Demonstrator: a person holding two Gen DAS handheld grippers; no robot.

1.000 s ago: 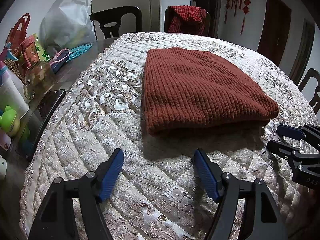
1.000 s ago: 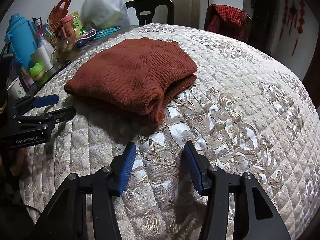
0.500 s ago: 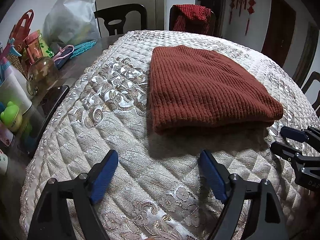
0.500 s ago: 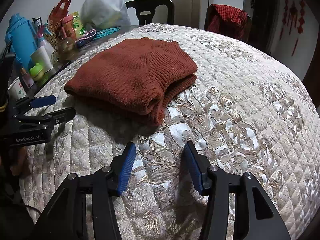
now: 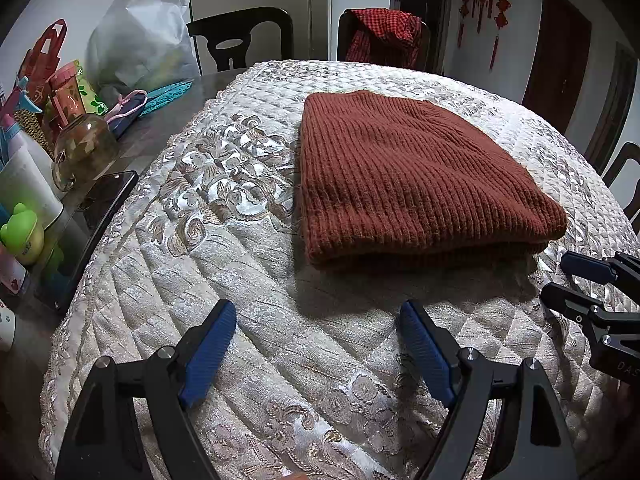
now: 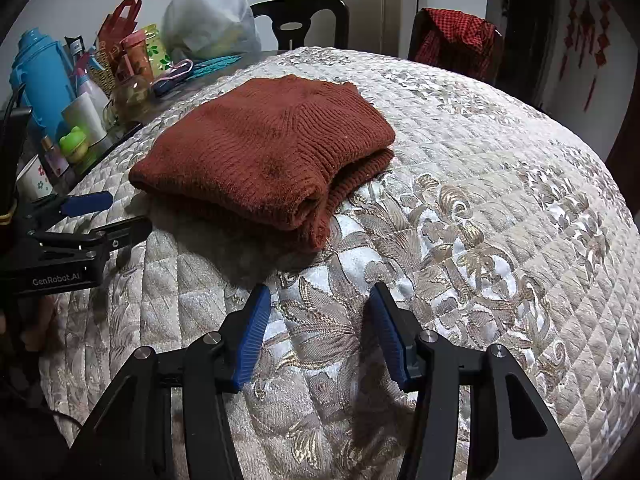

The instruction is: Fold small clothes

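Observation:
A rust-brown knitted sweater point(image 5: 408, 176) lies folded into a thick rectangle on the quilted table cover point(image 5: 240, 240). In the right wrist view the sweater point(image 6: 260, 152) shows its stacked layers at the near corner. My left gripper point(image 5: 316, 312) hovers just in front of the sweater's near edge, jaws wide open with only the cover between them. At the sweater's right corner, my right gripper point(image 6: 319, 292) is open and holds nothing. Each gripper shows in the other's view: the right gripper point(image 5: 560, 276) at the right edge, the left gripper point(image 6: 124, 212) at the left.
Clutter lines the table's left side: a blue thermos point(image 6: 40, 84), a glass jar point(image 5: 82, 152), a black phone point(image 5: 100, 208), a green frog bottle point(image 5: 22, 236) and a white bag point(image 5: 140, 40). Behind stand a black chair point(image 5: 240, 40) and another draped with red checked cloth point(image 5: 384, 36).
My left gripper's jaws have spread wider apart. The sweater and the right gripper have stayed where they were.

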